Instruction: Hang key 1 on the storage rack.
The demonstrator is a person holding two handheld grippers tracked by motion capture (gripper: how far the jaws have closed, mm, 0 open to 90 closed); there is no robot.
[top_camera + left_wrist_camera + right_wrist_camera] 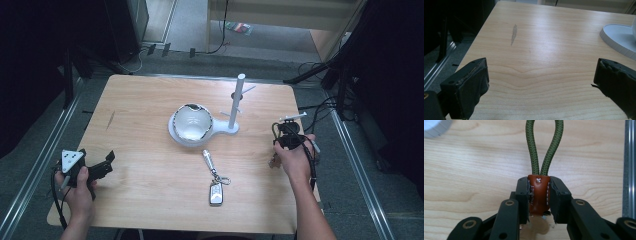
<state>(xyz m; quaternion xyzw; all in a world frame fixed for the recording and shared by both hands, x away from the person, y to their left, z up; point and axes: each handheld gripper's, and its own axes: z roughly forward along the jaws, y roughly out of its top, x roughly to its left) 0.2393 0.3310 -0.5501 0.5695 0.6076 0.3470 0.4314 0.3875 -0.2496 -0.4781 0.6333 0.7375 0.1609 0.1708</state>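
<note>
The wooden table [150, 115] takes up most of the high view. Dead centre sits a white stand base [180, 136] with a shiny bowl-like thing [192, 121] on it and a white peg pole [237, 100] just to the right. Lower left, the left gripper [102, 167] sits with its jaws spread wide over bare wood. Mid right, the right gripper [539, 195] is clamped on a brown leather tab [538, 192] with a green cord loop [544, 147]. Bottom centre, a key fob [216, 192] on its keychain lies flat.
</note>
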